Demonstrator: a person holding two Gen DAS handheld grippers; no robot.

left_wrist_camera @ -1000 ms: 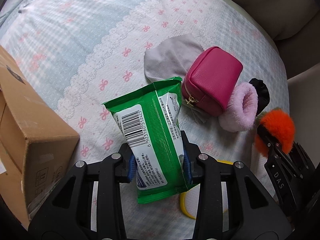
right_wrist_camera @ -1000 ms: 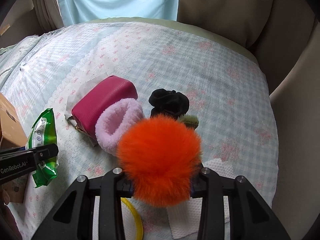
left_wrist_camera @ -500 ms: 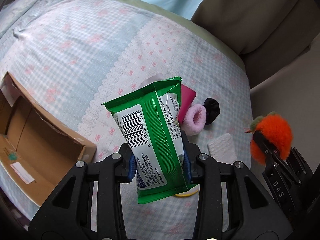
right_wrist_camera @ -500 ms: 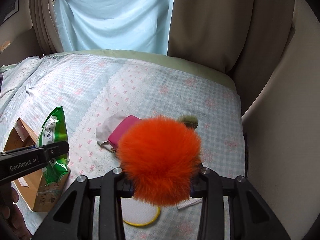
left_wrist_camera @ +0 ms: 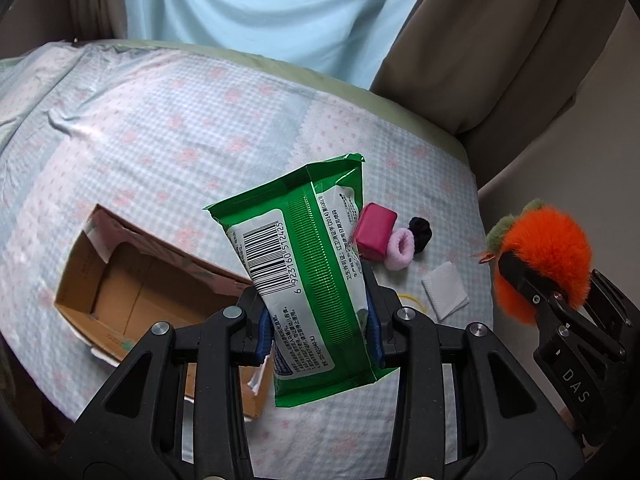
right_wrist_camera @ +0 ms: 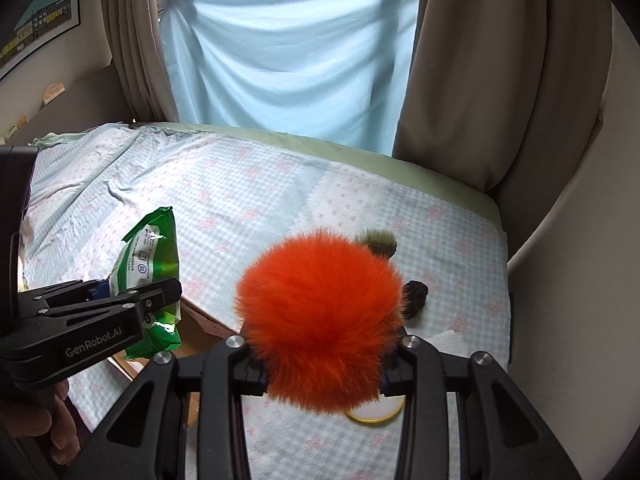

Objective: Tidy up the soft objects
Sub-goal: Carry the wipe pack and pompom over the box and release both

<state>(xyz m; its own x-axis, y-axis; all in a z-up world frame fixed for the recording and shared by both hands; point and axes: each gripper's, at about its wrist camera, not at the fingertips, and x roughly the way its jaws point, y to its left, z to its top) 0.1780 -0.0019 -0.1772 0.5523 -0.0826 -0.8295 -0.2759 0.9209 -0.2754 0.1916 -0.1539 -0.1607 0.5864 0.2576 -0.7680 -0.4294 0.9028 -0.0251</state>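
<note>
The left gripper (left_wrist_camera: 318, 320) is clamping a green wipes pack (left_wrist_camera: 304, 276) between its blue pads at the lower centre of the left wrist view, the barcode facing the camera. Below and left of it in that frame, an open cardboard box (left_wrist_camera: 132, 292) is lying on the checked bedspread (left_wrist_camera: 160, 128). This view alone is showing the things lying right of centre — a pink pouch (left_wrist_camera: 375, 230), a lilac scrunchie (left_wrist_camera: 400, 249) touching it, a black scrunchie (left_wrist_camera: 420, 232) just beside that, and a white folded cloth (left_wrist_camera: 445, 289) lower down.

The right gripper (right_wrist_camera: 320, 364) is squeezing an orange pom-pom (right_wrist_camera: 320, 320), which is filling the middle of the right wrist view and hiding most of those items. Only this view is showing the window and the blue curtain (right_wrist_camera: 288, 56) at the top, and a yellow ring (right_wrist_camera: 374, 414) peeking out under the fur — in the left view it is just a sliver.
</note>
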